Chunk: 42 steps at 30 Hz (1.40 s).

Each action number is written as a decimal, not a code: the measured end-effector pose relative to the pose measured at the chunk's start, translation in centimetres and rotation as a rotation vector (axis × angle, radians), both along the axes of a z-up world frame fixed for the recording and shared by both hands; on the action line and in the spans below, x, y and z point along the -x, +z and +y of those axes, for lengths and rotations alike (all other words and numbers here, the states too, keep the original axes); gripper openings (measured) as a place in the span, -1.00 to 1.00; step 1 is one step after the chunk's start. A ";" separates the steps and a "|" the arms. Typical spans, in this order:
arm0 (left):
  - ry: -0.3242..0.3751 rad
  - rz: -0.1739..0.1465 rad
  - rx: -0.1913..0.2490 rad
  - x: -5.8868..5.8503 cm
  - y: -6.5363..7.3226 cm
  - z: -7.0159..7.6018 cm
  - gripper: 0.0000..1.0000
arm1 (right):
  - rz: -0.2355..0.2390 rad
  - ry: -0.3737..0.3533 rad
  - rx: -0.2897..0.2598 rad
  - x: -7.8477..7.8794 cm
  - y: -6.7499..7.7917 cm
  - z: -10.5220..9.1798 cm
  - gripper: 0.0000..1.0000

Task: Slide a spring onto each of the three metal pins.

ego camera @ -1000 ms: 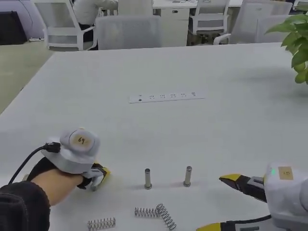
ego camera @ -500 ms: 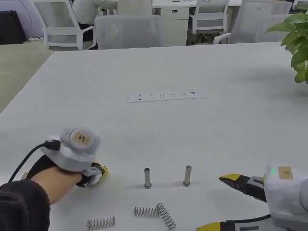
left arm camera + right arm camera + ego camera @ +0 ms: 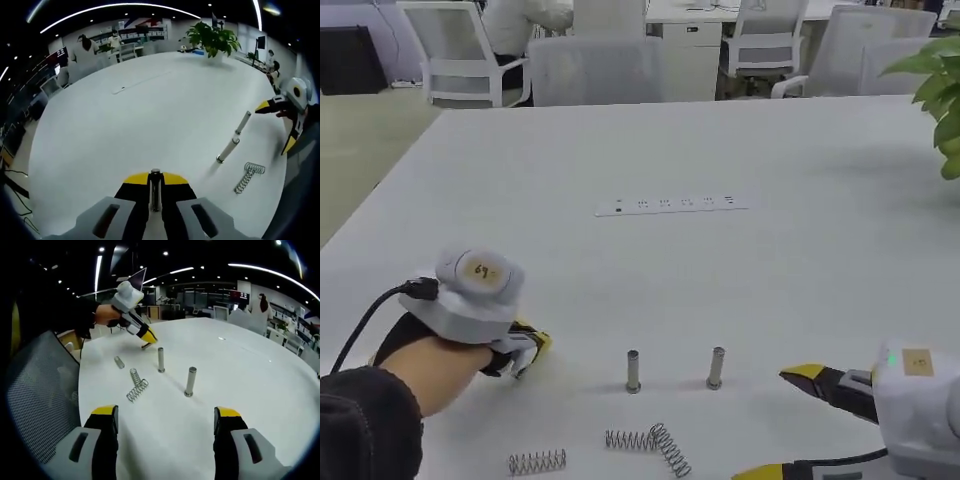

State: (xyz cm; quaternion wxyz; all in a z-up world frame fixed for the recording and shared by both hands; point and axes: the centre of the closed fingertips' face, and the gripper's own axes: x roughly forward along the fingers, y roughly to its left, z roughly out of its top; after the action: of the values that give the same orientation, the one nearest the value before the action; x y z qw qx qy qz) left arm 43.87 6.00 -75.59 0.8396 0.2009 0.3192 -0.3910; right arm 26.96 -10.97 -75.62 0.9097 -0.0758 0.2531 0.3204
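Jaws: left gripper (image 3: 155, 177) clamped on slim silver pin (image 3: 155, 191); right gripper (image 3: 166, 413) spread wide.

Bright overhead lighting, soft shadows, fisheye-warped edges

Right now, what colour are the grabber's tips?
Yellow, seen best on the right gripper in the right gripper view.

Pins (image 3: 633, 371) — smooth bright metal; springs (image 3: 537, 462) wire; table (image 3: 720, 280) matt white.
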 end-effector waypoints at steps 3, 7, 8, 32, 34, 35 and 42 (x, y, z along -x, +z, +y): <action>0.002 0.000 0.012 0.4 0.5 0.1 -1.00 | -0.003 0.001 0.001 0.0 0.1 0.0 0.55; 0.000 -0.004 0.021 0.8 0.9 0.2 -1.00 | -0.006 0.006 0.005 0.0 0.2 0.1 0.55; 0.001 -0.005 0.022 0.9 0.9 0.3 -1.00 | -0.005 0.008 0.005 0.0 0.2 0.1 0.55; 0.025 0.014 0.058 2.9 1.2 1.6 -1.00 | -0.009 0.027 0.012 0.1 0.3 0.6 0.55; 0.024 0.015 0.059 3.1 1.2 1.6 -1.00 | -0.009 0.028 0.012 0.1 0.3 0.7 0.55; 0.023 0.015 0.058 3.2 1.2 1.6 -1.00 | -0.009 0.028 0.013 0.1 0.3 0.7 0.55; 0.019 0.028 0.055 3.8 1.3 1.7 -1.00 | -0.008 0.029 0.013 0.1 0.3 0.7 0.55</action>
State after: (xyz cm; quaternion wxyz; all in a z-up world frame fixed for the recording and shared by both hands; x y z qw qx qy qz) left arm 40.07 7.68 -74.29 0.8438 0.1692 0.3220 -0.3945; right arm 26.86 -10.28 -75.36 0.9055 -0.0863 0.2503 0.3315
